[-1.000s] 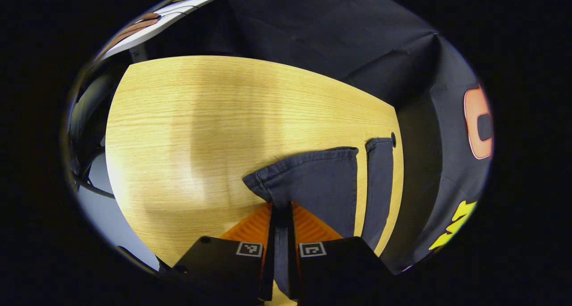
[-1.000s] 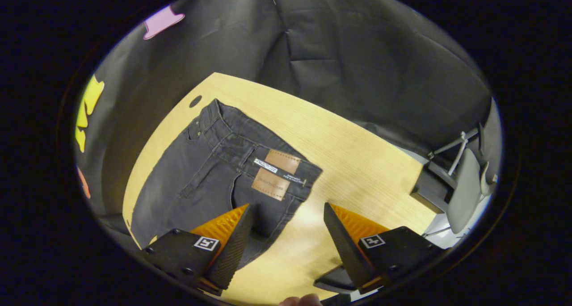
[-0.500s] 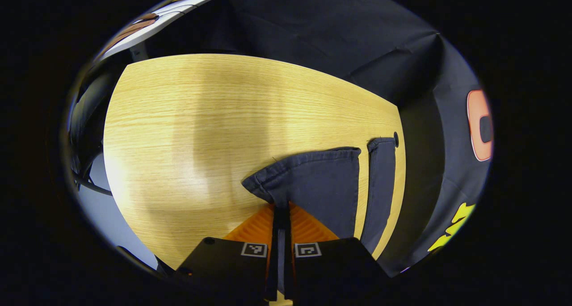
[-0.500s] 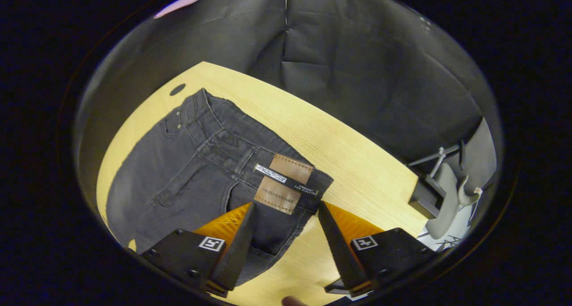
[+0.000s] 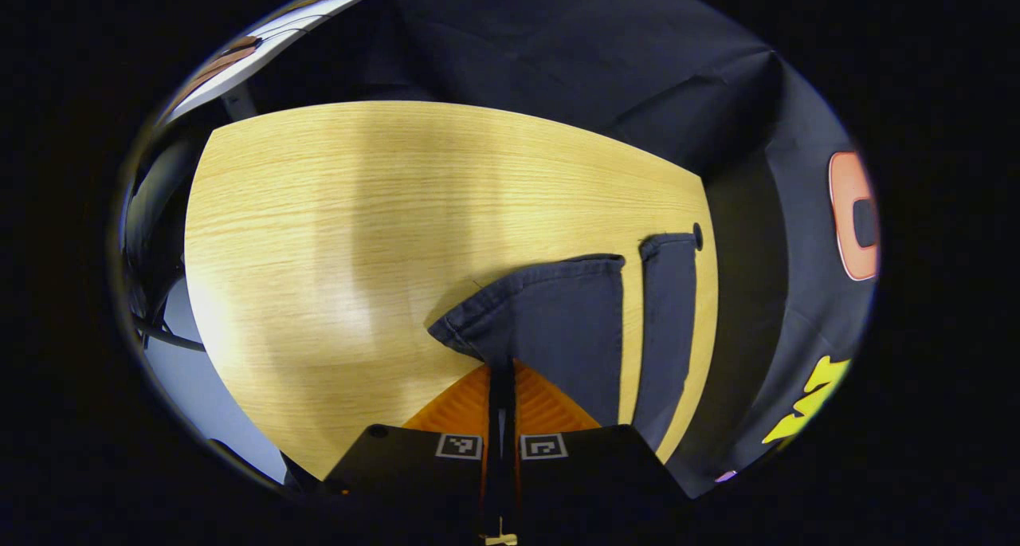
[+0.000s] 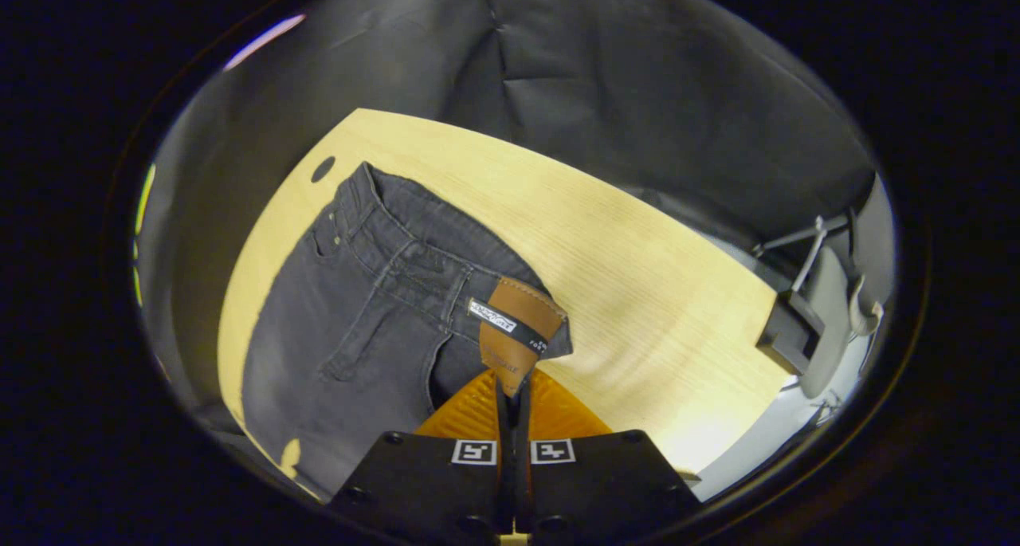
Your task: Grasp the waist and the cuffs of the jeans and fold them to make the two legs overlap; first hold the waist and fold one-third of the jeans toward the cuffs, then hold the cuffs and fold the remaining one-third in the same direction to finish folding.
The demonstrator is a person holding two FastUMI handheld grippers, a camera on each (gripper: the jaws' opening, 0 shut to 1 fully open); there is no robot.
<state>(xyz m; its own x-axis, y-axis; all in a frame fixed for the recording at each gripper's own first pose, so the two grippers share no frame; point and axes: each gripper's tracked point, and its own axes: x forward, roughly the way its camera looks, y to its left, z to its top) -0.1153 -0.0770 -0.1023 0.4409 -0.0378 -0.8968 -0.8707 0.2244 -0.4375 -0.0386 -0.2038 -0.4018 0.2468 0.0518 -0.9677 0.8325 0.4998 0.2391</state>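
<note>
Dark jeans lie on a light wooden table (image 5: 335,211). In the left gripper view, my left gripper (image 5: 501,371) is shut on the near leg's cuff (image 5: 542,323), whose corner is lifted and bunched; the second leg (image 5: 665,323) lies flat beside it to the right. In the right gripper view, my right gripper (image 6: 512,386) is shut on the waistband at the brown leather patch (image 6: 518,323), which is pinched upward. The waist and seat of the jeans (image 6: 358,307) spread out to the left of it.
The table's far right edge has a small dark hole (image 5: 698,236), also visible as a hole (image 6: 323,168) near the waistband. Black cloth walls (image 6: 598,92) close in behind the table. A grey chair (image 6: 829,291) stands off the table's right end.
My right gripper moved down onto the waistband and went from open to shut on it, lifting the leather patch. The left gripper kept its hold on the cuff and barely shifted.
</note>
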